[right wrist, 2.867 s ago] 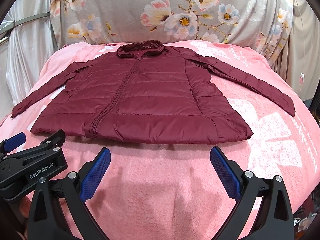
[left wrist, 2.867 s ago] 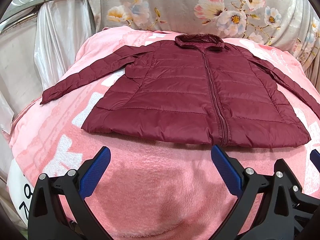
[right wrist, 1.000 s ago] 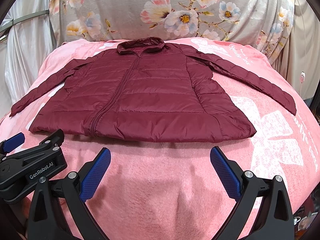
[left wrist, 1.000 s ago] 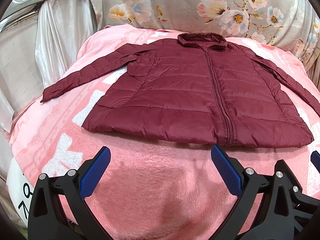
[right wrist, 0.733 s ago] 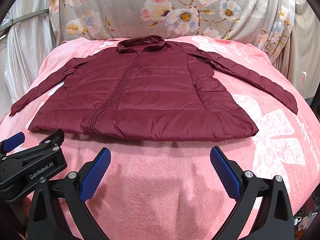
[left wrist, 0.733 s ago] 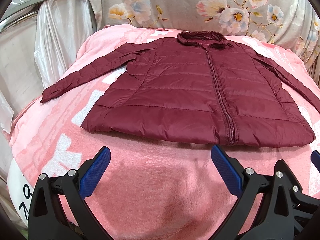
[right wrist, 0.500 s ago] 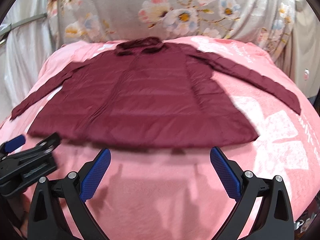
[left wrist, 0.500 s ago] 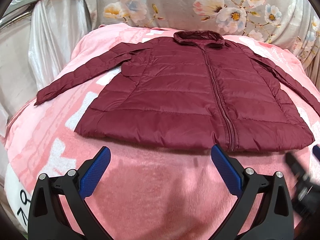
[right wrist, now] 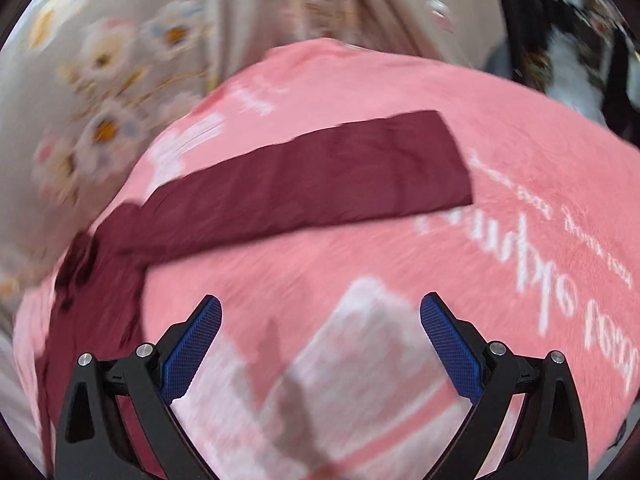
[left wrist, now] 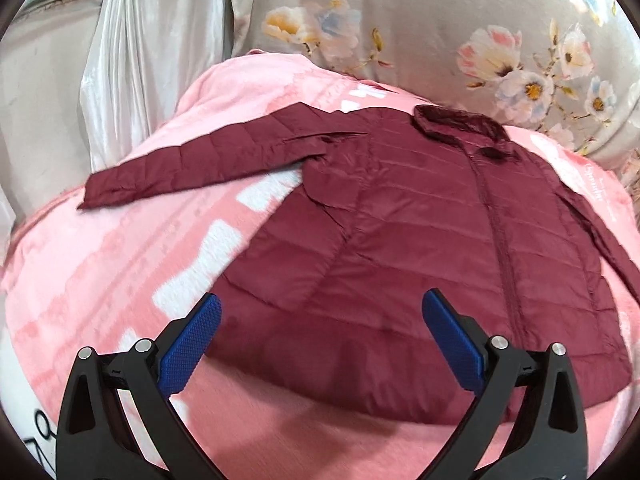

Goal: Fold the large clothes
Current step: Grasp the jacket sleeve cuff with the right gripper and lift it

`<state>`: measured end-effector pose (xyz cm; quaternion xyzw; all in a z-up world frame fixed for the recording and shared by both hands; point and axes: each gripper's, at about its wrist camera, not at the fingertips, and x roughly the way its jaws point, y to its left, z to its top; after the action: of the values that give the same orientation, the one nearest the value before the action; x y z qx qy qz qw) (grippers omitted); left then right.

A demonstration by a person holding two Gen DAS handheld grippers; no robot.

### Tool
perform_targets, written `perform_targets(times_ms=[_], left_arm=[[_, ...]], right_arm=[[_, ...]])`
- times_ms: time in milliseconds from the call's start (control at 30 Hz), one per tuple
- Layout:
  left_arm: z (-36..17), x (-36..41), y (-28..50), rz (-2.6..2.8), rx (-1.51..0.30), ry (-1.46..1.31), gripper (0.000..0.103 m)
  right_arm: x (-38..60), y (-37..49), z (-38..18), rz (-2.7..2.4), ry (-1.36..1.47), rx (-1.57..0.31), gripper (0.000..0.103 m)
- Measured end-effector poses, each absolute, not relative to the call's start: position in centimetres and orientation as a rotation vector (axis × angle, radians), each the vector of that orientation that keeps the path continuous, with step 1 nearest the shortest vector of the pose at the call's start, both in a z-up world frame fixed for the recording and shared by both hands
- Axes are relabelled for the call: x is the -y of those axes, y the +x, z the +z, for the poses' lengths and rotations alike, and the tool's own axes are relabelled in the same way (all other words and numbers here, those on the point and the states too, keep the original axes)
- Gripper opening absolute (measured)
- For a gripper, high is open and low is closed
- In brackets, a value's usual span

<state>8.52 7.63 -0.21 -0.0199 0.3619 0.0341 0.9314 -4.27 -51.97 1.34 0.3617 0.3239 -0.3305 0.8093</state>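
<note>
A maroon quilted jacket (left wrist: 420, 248) lies flat and zipped on a pink blanket (left wrist: 120, 264), collar at the far end. Its left sleeve (left wrist: 200, 160) stretches out toward the blanket's left side. My left gripper (left wrist: 320, 336) is open over the jacket's near left hem, with nothing between its fingers. In the blurred right wrist view the jacket's right sleeve (right wrist: 312, 184) lies stretched across the pink blanket (right wrist: 400, 280), cuff at the right. My right gripper (right wrist: 320, 336) is open, a little short of that sleeve and empty.
A floral grey cloth (left wrist: 440, 32) hangs behind the bed. White satin drapery (left wrist: 132, 60) stands at the left. Dark clutter (right wrist: 568, 40) shows past the blanket's far right edge. White lettering (right wrist: 560, 272) marks the blanket.
Both grippers moved forward and apart. The left one swung over the jacket's left half. The right one turned sharply right, so the sleeve fills its view instead of the whole jacket.
</note>
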Motion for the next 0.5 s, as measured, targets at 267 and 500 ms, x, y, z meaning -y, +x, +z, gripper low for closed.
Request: perform_targets(times_ms=[267, 500], left_arm=[[-1.7, -10.4, 11.8, 0.178, -0.849, -0.088, 0.098], [-2.2, -12.6, 13.6, 0.321, -0.841, 0.000, 0.098]], right_arm=[[57.5, -3.9, -1.2, -0.835, 0.895, -0.604, 0.074], [58.8, 1.5, 1.3, -0.799, 0.836, -0.562, 0.006]])
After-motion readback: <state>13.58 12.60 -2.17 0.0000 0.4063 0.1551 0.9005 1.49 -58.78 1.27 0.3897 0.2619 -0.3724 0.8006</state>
